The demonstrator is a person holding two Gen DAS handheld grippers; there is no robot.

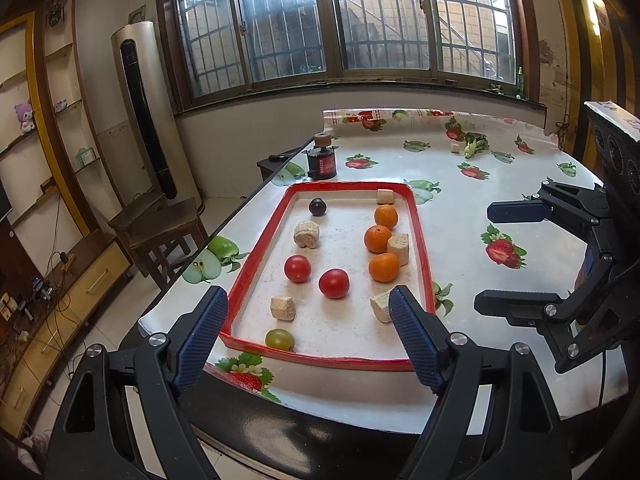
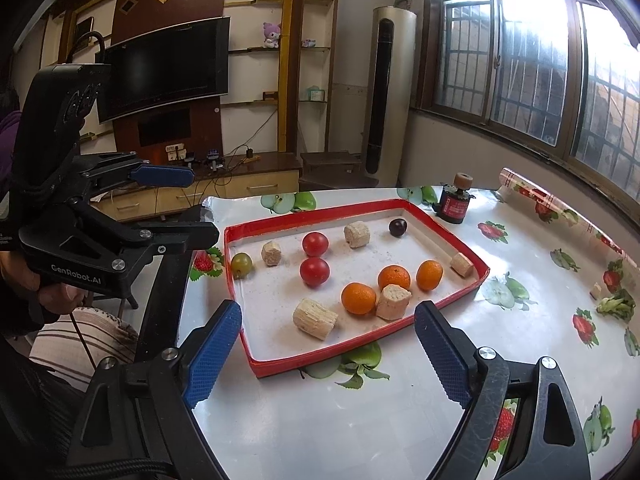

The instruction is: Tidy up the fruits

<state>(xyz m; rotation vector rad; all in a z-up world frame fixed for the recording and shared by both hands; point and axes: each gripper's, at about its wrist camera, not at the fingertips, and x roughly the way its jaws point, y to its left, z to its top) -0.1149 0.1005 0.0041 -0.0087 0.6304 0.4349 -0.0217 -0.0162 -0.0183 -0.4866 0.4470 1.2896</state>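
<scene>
Barred windows (image 1: 340,20) stand behind the bench (image 1: 480,208), whose fruit-printed cover carries a red-rimmed tray (image 1: 420,240) holding three oranges (image 1: 377,238) along one side, two tomatoes (image 1: 334,283) mid-tray, a dark plum (image 1: 318,207) at the far end, a green fruit (image 1: 279,339) at the near corner, and pale chunks (image 1: 307,234) scattered between. Both the left claw (image 1: 308,340) and the right claw (image 2: 328,356) hang released at the tray's near edges, grasping nothing.

Daylight entered through the barred windows (image 1: 340,20), blown out to white at the upper right of the right wrist view. The glossy tablecloth (image 2: 360,420) carried soft glare. Focus was sharp; fisheye distortion bent edges, and corners were vignetted black.
</scene>
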